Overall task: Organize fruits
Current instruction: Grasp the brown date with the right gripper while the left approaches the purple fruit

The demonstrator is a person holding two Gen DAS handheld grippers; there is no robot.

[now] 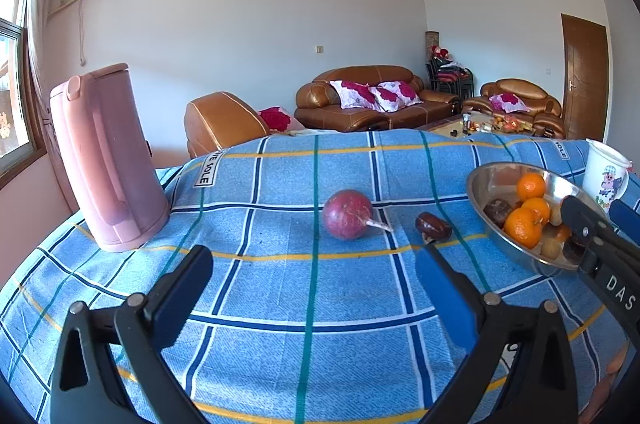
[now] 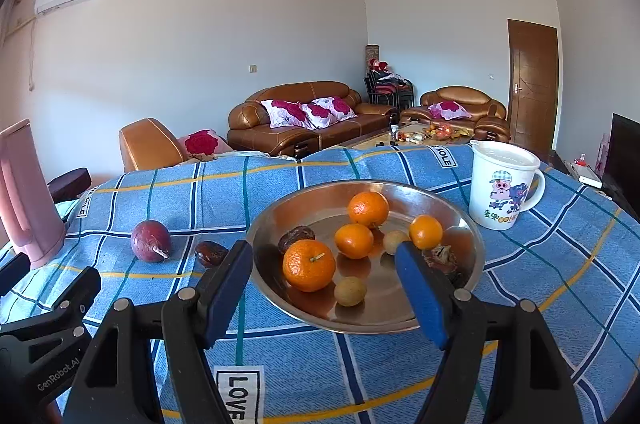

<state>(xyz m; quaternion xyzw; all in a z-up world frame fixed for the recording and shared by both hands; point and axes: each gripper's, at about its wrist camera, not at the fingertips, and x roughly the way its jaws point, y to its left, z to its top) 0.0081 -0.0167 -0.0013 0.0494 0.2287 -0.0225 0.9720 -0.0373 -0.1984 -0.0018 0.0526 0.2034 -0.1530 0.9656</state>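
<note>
two fruits are left out on the blue checked cloth [image 1: 304, 304]: a round purple fruit [image 1: 347, 214] with a stalk, and a small dark date [image 1: 432, 225] just beside it on the bowl's side. the rest already sit in the metal bowl [image 2: 472, 248], four oranges, two small tan fruits and a couple of dark ones. so i judge the sorting is most of the way done, and the step in hand is fetching these last two. my left gripper [image 1: 316, 274] stands open and empty, low over the cloth, with the purple fruit ahead of its gap and the date near the tip of its right-side finger. my right gripper [image 2: 326, 266] is open and empty too, at the bowl's near edge, gripping nothing. next i think the left should ease forward until the purple fruit sits between the pads, then close gently, as it is round and may roll away. the pink kettle [image 1: 106, 160] and white mug [image 2: 502, 184] stand well clear.
</note>
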